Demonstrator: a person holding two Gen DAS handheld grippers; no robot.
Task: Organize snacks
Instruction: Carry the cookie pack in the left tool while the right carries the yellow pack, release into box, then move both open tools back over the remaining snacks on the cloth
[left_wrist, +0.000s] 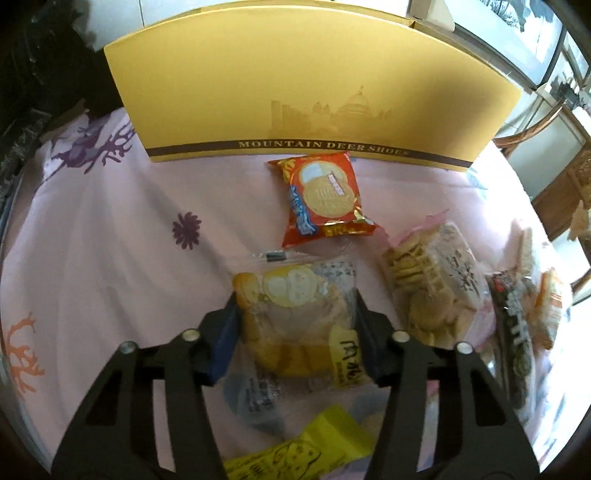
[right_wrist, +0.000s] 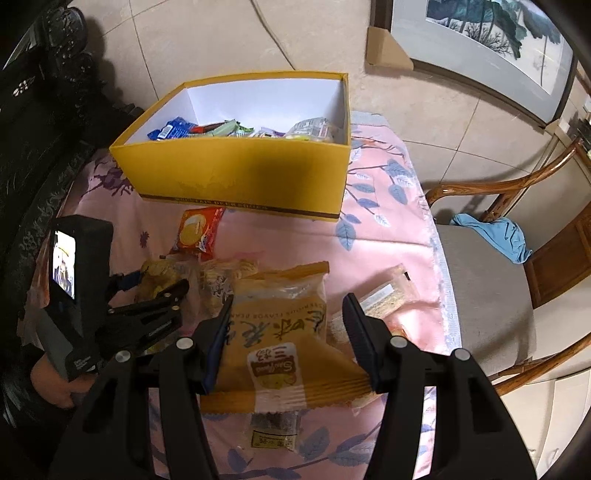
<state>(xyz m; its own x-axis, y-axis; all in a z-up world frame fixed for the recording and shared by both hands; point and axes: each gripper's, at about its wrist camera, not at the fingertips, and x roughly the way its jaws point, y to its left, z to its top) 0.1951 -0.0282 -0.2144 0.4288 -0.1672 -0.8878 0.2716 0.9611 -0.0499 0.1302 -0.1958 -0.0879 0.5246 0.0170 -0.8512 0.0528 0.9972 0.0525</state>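
Bare pink cloth (left_wrist: 110, 266) lies left of the snacks; the yellow box wall (left_wrist: 295, 96) blocks beyond.

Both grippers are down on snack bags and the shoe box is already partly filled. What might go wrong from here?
1. The left gripper pinches a soft clear biscuit bag; squeezing may crush biscuits.
2. The right gripper straddles the orange peanut bag, which overlaps other packets and may drag them.
3. A clear packet lies close to the tablecloth's edge and could get knocked off.
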